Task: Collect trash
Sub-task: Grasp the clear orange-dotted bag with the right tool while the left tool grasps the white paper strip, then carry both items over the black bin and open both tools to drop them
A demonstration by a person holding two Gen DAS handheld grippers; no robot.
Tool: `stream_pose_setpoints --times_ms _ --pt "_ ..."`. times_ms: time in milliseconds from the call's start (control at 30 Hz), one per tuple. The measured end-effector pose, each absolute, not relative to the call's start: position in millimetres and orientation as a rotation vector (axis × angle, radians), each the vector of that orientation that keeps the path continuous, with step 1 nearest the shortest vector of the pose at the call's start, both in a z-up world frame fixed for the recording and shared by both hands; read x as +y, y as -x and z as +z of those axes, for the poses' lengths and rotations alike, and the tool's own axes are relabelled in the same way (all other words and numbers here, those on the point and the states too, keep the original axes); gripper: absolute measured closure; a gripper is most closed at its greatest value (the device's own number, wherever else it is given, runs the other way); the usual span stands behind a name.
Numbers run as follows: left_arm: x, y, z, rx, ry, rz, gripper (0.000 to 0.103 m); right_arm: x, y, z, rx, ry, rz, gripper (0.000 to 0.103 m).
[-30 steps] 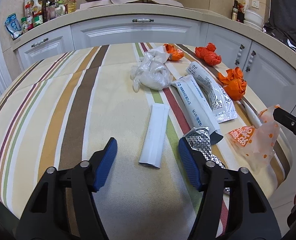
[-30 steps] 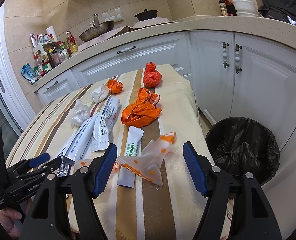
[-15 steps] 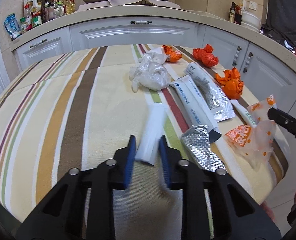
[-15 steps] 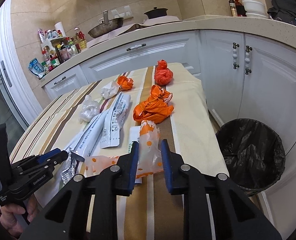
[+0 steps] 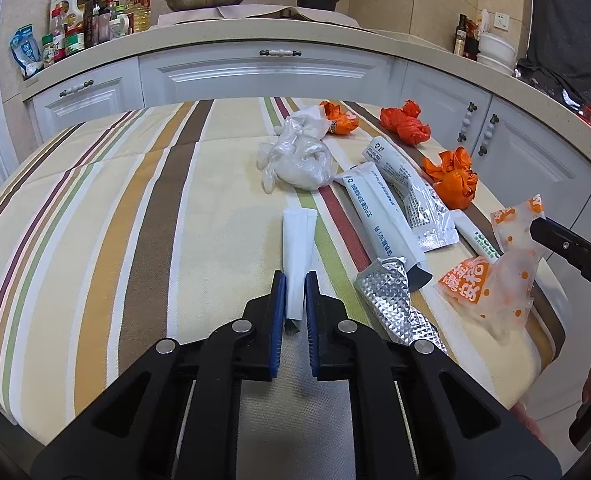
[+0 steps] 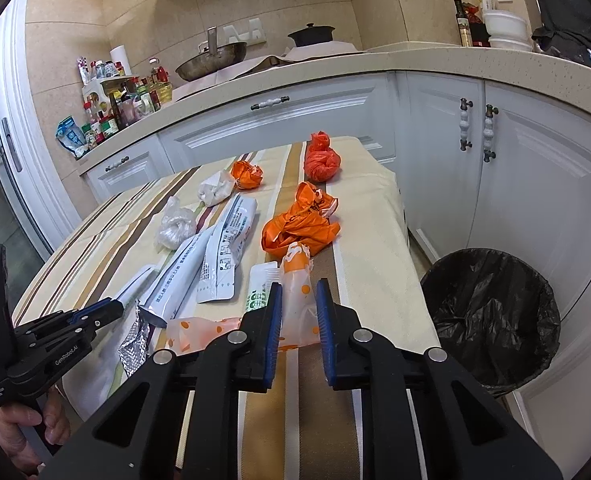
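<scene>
My left gripper [image 5: 294, 280] is shut on the near end of a long white wrapper [image 5: 297, 248] and lifts it off the striped table. My right gripper [image 6: 298, 292] is shut on a clear plastic bag with orange dots [image 6: 295, 280]; it also shows in the left wrist view [image 5: 495, 276]. Other trash lies on the table: several crumpled orange bags [image 6: 299, 228], long white packets [image 6: 199, 264], a silver foil wrapper [image 5: 391, 300] and a clear plastic wad [image 5: 299, 160]. A bin with a black liner [image 6: 491, 308] stands on the floor right of the table.
The striped tablecloth [image 5: 95, 240] covers the table. White kitchen cabinets [image 6: 535, 184] run behind and to the right, close to the bin. The counter holds bottles [image 6: 115, 104], a pan and a pot.
Both grippers went from wide open to shut: the left closed on the white wrapper, the right on the dotted bag. Both items are now lifted a little.
</scene>
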State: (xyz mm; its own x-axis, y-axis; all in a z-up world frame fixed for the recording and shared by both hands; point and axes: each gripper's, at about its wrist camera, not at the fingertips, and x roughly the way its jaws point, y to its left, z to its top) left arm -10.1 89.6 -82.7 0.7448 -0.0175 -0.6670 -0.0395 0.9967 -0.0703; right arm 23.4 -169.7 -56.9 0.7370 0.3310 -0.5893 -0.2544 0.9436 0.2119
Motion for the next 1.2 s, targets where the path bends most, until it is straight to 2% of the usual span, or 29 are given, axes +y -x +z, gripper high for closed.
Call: stream_pose_setpoints --times_ms 467,833,1200 --pt "58.3 6.2 -41.5 0.638 0.069 -0.086 0.093 -199.5 -21.3 -39.8 0.594 -0.097 0.229 0.085" --pt "-40.3 -36.3 -22.0 0.599 -0.014 -0.296 0.093 -277.1 -23.9 -38.1 0.551 -0.095 0.024 0.085" --pt "-149.8 -66.0 -43.3 0.657 -0.112 -0.426 0.093 -331.7 -42.2 -52.5 0.558 -0.097 -0.066 0.085"
